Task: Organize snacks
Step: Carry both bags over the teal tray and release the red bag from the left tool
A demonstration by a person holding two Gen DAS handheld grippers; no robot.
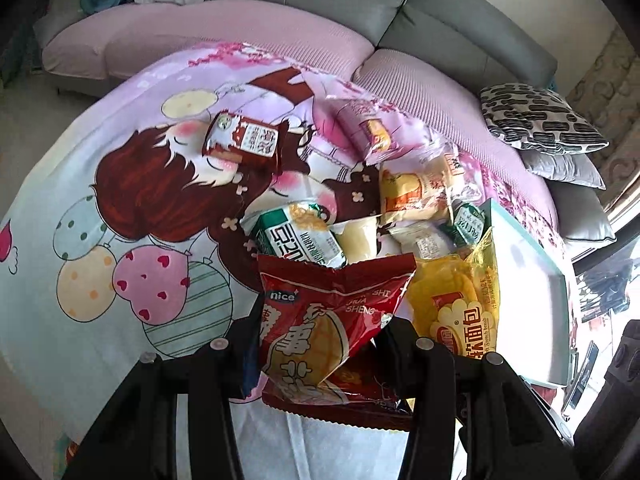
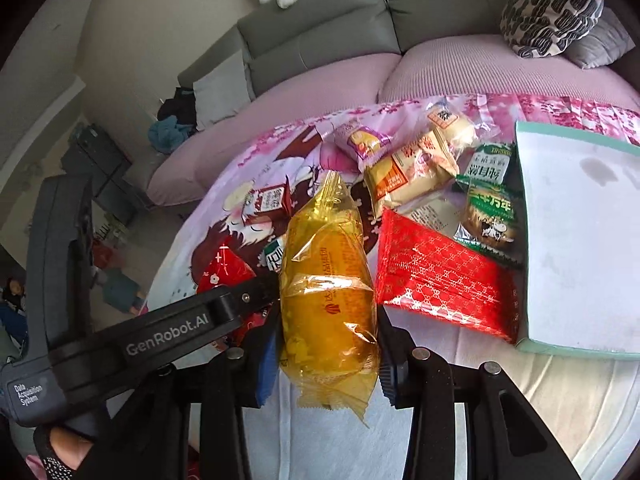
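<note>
Both tools are loaded: the left gripper [image 1: 320, 344] is clamped on a red peanut bag [image 1: 320, 320], and the right gripper [image 2: 326, 344] is closed on a yellow bread packet [image 2: 326, 280], which stands up between its fingers, lifted off the cloth.

The sorting looks barely begun; the mint-rimmed white tray [image 2: 580, 240] shows only bare white board in the right wrist view, so nothing seems to have been placed on it yet, though its far part runs out of frame and I cannot be sure. Just left of the tray lies a red patterned pack [image 2: 440, 276], touching its edge; behind that pack, against the tray's left side, sit green milk-candy packets [image 2: 490, 216], and further from the tray a loose heap of orange-and-white cake wrappers [image 2: 404, 172]; a small maroon packet [image 1: 244, 142] lies well apart from the tray, alone on the cloth.

The surface is a cartoon-printed cloth [image 1: 120, 200] with balloons and a brown-haired figure; beyond it curves a pink-covered grey sofa [image 1: 280, 28], with a black-and-white patterned cushion [image 1: 540, 120] behind the tray's far side.
</note>
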